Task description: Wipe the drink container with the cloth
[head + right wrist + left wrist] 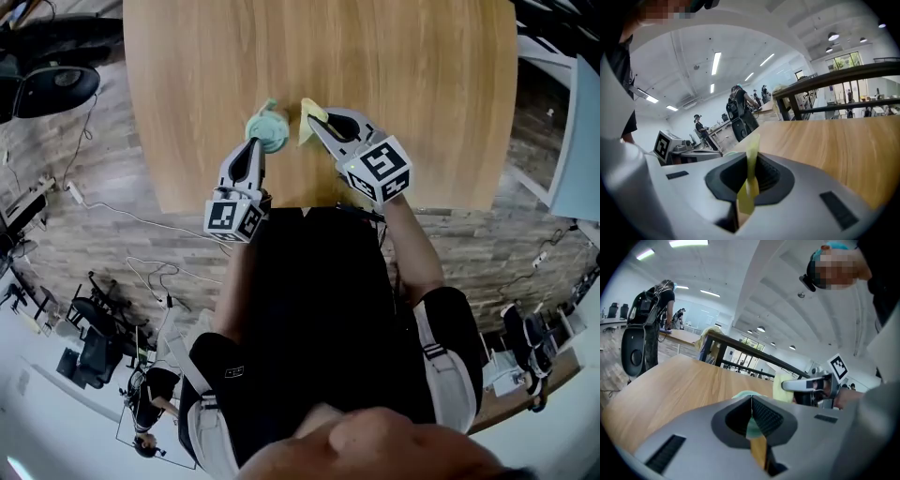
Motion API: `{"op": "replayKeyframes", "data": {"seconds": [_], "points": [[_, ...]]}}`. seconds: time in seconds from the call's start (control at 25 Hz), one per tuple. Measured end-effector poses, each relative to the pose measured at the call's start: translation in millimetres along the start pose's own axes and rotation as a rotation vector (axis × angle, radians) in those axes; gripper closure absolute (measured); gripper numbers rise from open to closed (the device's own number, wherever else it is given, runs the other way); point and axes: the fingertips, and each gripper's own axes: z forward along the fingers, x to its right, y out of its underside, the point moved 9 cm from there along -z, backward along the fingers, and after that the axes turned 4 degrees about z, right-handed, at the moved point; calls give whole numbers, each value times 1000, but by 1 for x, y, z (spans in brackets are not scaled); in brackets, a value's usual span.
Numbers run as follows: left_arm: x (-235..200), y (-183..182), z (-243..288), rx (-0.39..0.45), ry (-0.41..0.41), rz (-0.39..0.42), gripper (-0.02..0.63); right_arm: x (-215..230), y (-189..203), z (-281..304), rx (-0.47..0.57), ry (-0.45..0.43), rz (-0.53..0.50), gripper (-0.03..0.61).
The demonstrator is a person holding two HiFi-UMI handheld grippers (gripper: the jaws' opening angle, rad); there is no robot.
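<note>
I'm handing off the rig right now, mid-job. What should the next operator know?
Left gripper: shut, apparently pinching the near rim of the drink container, which stands near the front edge of the table.
Right gripper: shut on the yellow cloth, held just right of the container.
Done: container and cloth both grasped.
Left: the wipe. Cloth contact can't be confirmed.
</note>
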Motion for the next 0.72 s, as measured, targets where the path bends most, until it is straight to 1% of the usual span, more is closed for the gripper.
{"op": "replayKeyframes", "data": {"seconds": [0.16, 0.32, 0.52, 0.6, 0.72], "points": [[-2, 2, -4, -2, -14, 0, 591, 16, 12, 29, -125, -80, 21, 535], [-5, 1, -6, 18, -6, -40, 591, 35, 27, 61, -252, -144, 88, 535], [-8, -1, -8, 16, -6, -47, 591, 58, 57, 101, -383, -201, 172, 535], [-9, -2, -8, 11, -9, -45, 591, 64, 68, 113, -431, -211, 189, 535], [-10, -3, -8, 12, -8, -35, 591, 71, 79, 129, -509, -185, 174, 535]]}}
